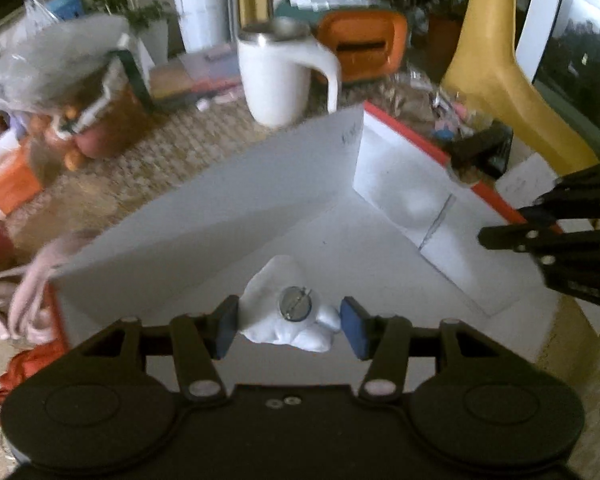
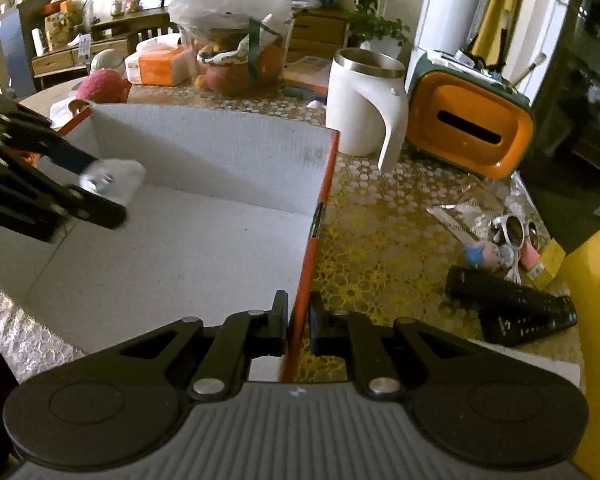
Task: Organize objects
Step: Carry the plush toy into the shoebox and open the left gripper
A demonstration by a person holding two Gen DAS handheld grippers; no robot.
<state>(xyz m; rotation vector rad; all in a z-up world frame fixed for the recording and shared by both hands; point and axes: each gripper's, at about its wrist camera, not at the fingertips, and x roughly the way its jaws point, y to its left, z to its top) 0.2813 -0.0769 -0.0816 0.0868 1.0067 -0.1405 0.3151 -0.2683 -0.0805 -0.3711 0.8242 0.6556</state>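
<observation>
Over the box (image 2: 220, 152), the left hand-held gripper (image 1: 288, 326) grips a white packet (image 1: 292, 320).

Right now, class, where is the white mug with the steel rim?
In the right wrist view the white mug stands on the table beyond the box's far right corner, just left of the orange holder.

Lived-in home: cluttered dining table (image 2: 380, 216), wooden dresser (image 2: 68, 56) behind, potted plant (image 2: 372, 24) beyond the white mug (image 2: 360, 104).
</observation>
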